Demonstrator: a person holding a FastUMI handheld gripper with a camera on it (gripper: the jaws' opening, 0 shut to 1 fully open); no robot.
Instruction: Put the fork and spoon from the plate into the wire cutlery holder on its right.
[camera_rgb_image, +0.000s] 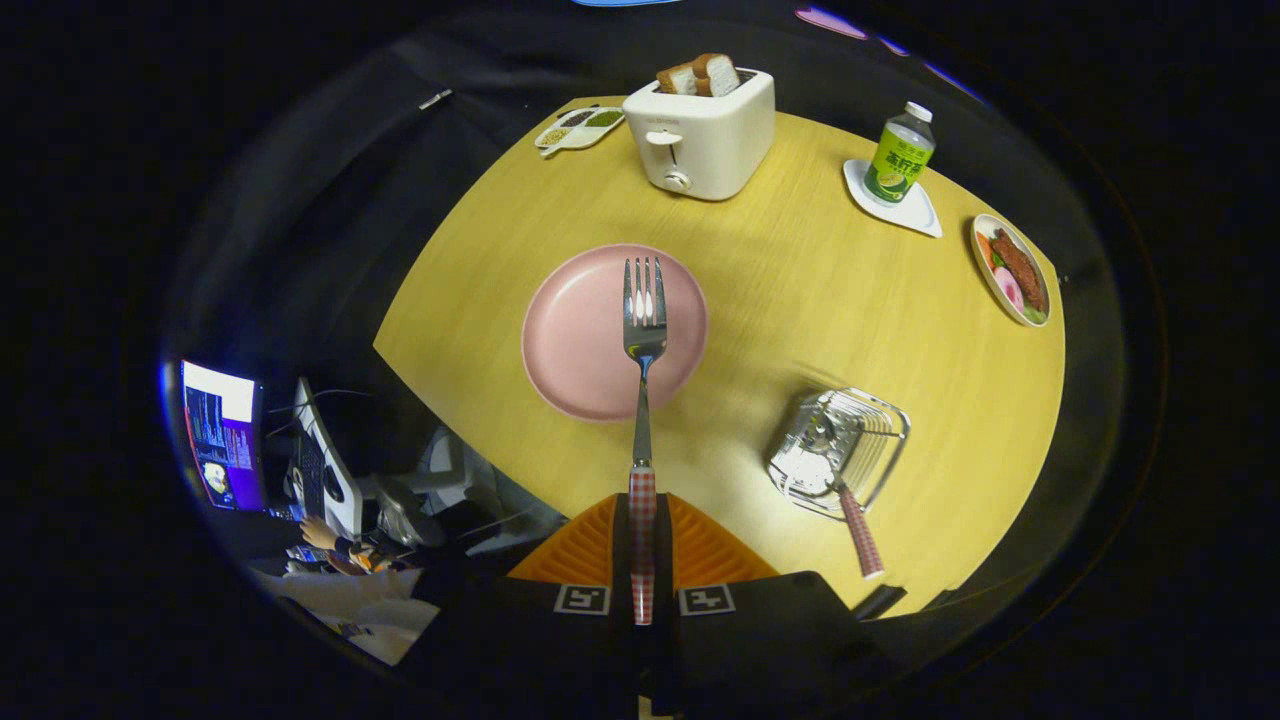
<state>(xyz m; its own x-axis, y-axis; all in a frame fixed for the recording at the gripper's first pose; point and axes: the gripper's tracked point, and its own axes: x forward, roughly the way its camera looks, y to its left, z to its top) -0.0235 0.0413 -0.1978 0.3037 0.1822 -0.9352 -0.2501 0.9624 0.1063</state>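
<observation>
In the gripper view, the gripper (642, 560) has its two fingers pressed together on the checked handle of the fork (643, 400), which stands out ahead of them with its tines over the pink plate (575, 340). The fork looks lifted clear of the plate, though whether the tines touch the dish cannot be told for certain. No gap is visible between the fingers beyond the width of the handle itself.

Taking the plate as the landmark, the wire cutlery holder (850, 450) stands on the yellow table (800, 290) to the right of the plate and nearer the gripper. The spoon (845, 490) already rests in the holder, its bowl down among the wires and its checked handle leaning out toward the table's near edge. So the spoon half of the task looks done, and the fork is the piece in hand.

Beyond the plate sits a white toaster (700, 140) with bread in its slots, and further right of the plate are a green-labelled bottle (900, 150) on a white coaster and a dish of food (1012, 270).

To do this step well, the fork should probably be carried right to the holder, tines kept pointing down, and lowered beside the spoon without knocking it or tipping the light wire frame, then released only once the tines are inside.
</observation>
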